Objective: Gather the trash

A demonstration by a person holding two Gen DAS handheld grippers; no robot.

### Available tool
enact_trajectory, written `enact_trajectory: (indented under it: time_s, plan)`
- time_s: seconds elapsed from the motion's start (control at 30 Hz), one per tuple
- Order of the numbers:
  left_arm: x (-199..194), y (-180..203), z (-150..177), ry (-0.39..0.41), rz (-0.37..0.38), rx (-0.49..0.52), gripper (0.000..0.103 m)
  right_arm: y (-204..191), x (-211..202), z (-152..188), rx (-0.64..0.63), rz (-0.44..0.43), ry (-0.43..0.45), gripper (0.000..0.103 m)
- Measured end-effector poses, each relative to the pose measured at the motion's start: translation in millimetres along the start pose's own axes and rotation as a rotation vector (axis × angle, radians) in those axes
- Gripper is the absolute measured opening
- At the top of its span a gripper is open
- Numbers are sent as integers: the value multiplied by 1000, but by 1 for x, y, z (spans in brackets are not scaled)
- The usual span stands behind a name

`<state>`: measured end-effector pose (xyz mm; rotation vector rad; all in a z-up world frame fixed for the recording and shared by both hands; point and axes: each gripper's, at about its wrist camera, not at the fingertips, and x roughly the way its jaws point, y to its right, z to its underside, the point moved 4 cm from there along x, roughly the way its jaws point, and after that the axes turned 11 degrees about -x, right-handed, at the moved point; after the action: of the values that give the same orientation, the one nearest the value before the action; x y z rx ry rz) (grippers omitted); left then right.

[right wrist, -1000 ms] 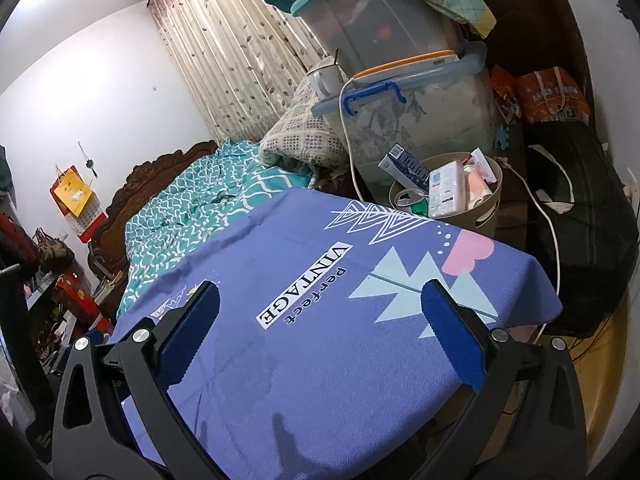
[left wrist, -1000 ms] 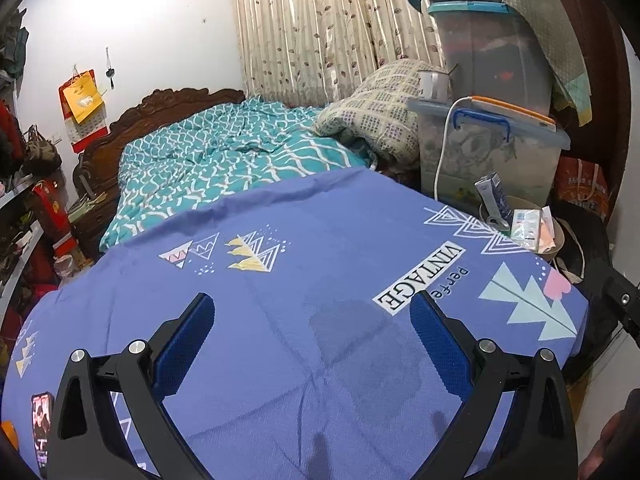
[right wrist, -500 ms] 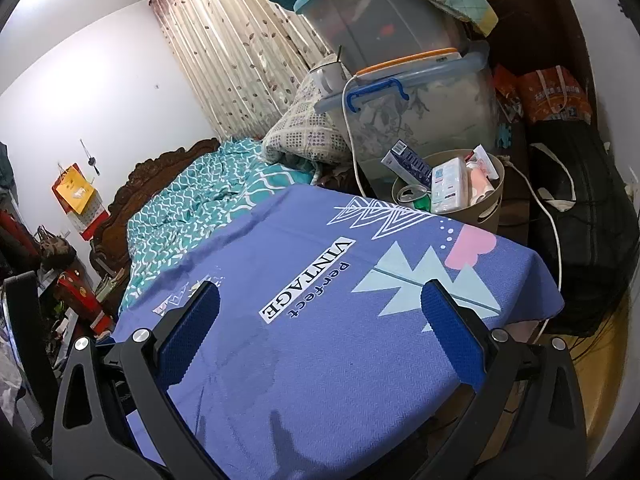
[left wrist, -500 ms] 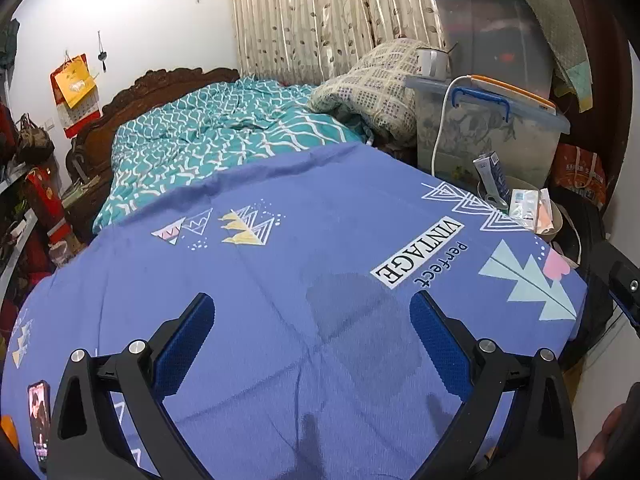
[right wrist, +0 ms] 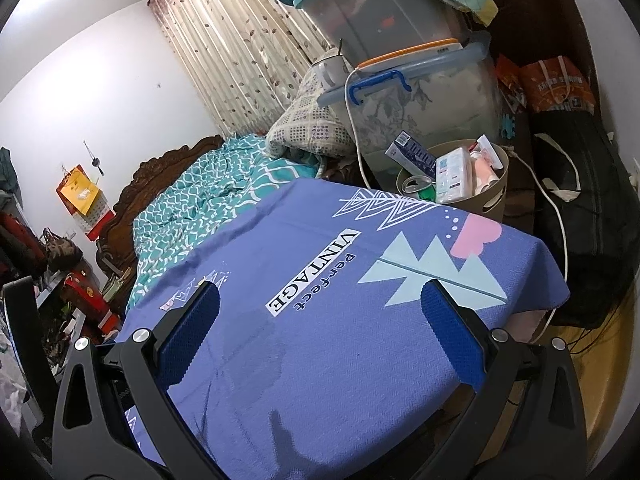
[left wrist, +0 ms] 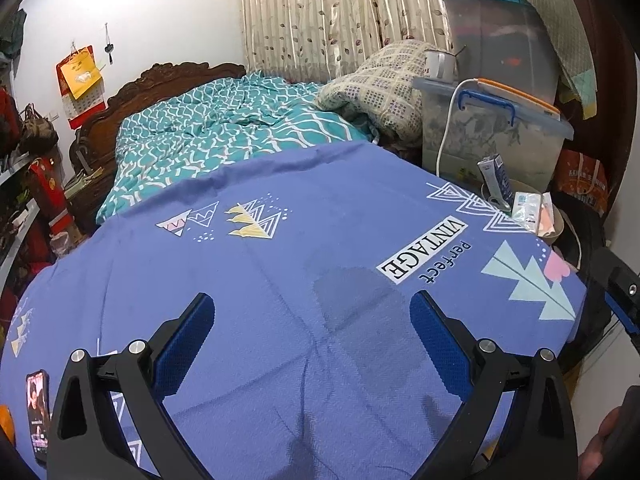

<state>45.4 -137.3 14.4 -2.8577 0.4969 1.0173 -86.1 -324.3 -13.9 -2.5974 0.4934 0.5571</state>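
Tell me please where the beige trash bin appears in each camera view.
Left wrist view: beige trash bin at far right, mostly hidden behind the purple cloth's edge.
Right wrist view: bin upper right, fully visible and filled.
Shared landmark: the VINTAGE print.

The right tool (right wrist: pixel 320 312) hangs spread wide above the blue cloth (right wrist: pixel 360 340), empty.

White walls (left wrist: pixel 160 20), leaf-print curtains (left wrist: pixel 332 20), carved wooden headboard (left wrist: pixel 160 84) (possibly dark hardwood).
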Motion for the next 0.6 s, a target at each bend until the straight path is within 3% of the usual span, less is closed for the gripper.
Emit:
enact_trajectory:
  time_s: [0.6]
  plan:
    - [-1, -3, 5, -6, -50, 29, 94, -9, -14, 0, -26, 2, 22, 100]
